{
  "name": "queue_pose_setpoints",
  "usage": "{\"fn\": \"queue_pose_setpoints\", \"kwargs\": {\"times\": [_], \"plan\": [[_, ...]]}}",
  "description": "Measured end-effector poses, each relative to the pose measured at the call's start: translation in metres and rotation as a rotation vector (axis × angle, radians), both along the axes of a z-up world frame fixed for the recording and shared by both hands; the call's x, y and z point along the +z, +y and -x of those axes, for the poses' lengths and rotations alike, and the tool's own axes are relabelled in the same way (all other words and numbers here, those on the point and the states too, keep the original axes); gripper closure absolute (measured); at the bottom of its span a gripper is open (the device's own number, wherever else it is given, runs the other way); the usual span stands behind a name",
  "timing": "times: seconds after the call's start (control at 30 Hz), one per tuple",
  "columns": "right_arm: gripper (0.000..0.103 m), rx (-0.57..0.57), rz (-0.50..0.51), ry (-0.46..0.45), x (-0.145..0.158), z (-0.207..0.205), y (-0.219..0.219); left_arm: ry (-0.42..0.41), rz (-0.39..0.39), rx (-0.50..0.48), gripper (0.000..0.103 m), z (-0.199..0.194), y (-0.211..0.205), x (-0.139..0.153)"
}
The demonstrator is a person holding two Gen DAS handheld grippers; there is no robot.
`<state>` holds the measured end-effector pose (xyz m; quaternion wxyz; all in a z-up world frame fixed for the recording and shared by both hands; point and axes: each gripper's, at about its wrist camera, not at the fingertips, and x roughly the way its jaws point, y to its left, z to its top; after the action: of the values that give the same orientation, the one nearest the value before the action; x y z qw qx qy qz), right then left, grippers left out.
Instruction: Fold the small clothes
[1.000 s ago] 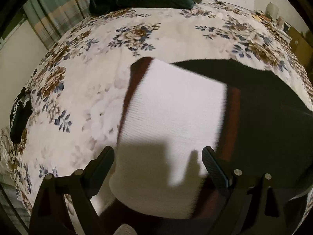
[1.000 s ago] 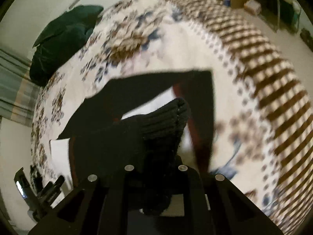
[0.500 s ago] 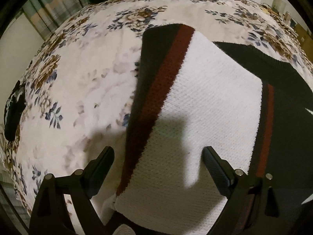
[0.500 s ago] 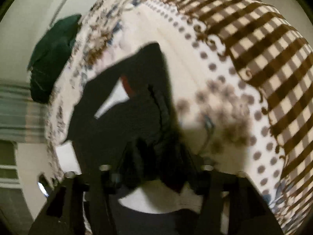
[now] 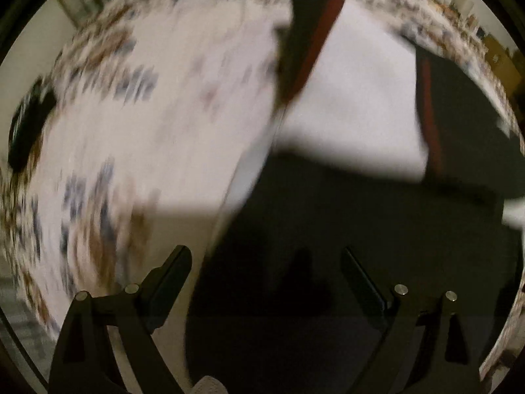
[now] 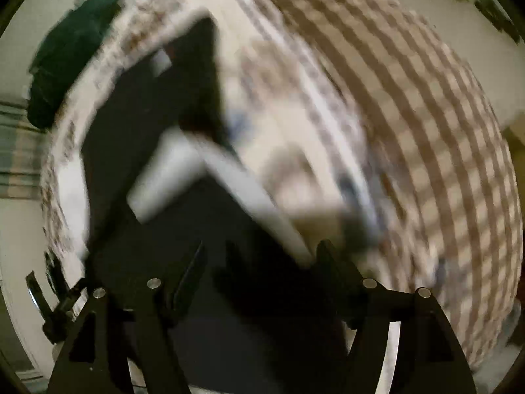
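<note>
Your left gripper point(image 5: 265, 262) points down over the sweater point(image 5: 354, 105), with its fingers spread wide and nothing between them; dark knit fills the space under them. The sweater lies on the floral bedspread point(image 5: 131, 131), its white panel and red stripe showing further ahead (both views are strongly blurred). Your right gripper point(image 6: 261, 259) is also tilted down over the black part of the sweater point(image 6: 137, 124), fingers apart and holding nothing. A dark green cushion point(image 6: 72, 55) lies at the far edge of the bed.
</note>
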<state>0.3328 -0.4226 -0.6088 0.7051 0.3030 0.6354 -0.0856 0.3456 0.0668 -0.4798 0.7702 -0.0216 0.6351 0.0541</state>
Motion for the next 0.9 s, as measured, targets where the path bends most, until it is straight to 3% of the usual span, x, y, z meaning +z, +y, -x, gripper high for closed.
{"fn": "queue_pose_setpoints", "kwargs": {"times": [0.13, 0.33, 0.37, 0.4, 0.47, 0.57, 0.63, 0.7, 0.73, 0.83, 0.87, 0.9], "plan": [[0.031, -0.048, -0.055, 0.118, -0.037, 0.069, 0.000, 0.116, 0.010, 0.025, 0.009, 0.057, 0.017, -0.033], [0.032, -0.009, -0.115, 0.146, -0.061, 0.105, 0.009, 0.111, 0.114, 0.118, 0.011, 0.089, 0.031, -0.050], [0.044, 0.009, -0.099, 0.134, -0.058, 0.106, 0.011, 0.105, 0.122, 0.128, 0.011, 0.088, 0.031, -0.050], [0.071, 0.018, -0.081, 0.137, -0.057, 0.105, 0.012, 0.101, 0.129, 0.129, 0.011, 0.086, 0.031, -0.051], [0.087, 0.022, -0.090, 0.148, -0.056, 0.107, 0.015, 0.101, 0.136, 0.121, 0.016, 0.084, 0.030, -0.057], [0.089, 0.067, -0.072, 0.137, -0.044, 0.112, 0.022, 0.070, 0.160, 0.088, 0.038, 0.086, 0.023, -0.060], [0.087, 0.091, -0.069, 0.141, -0.040, 0.111, 0.032, 0.042, 0.153, 0.033, 0.067, 0.089, 0.015, -0.056], [0.069, 0.075, -0.093, 0.172, -0.050, 0.112, 0.034, 0.025, 0.151, 0.009, 0.080, 0.093, 0.010, -0.053], [0.066, 0.068, -0.119, 0.179, -0.057, 0.117, 0.035, 0.018, 0.149, 0.005, 0.087, 0.094, 0.008, -0.052], [0.063, 0.051, -0.166, 0.175, -0.069, 0.126, 0.037, 0.000, 0.146, 0.000, 0.090, 0.097, 0.003, -0.047], [0.072, 0.052, -0.156, 0.165, -0.068, 0.127, 0.039, -0.005, 0.146, 0.001, 0.090, 0.097, 0.002, -0.044], [0.090, 0.055, -0.158, 0.153, -0.066, 0.127, 0.041, -0.011, 0.154, 0.009, 0.091, 0.098, 0.004, -0.040]]}}
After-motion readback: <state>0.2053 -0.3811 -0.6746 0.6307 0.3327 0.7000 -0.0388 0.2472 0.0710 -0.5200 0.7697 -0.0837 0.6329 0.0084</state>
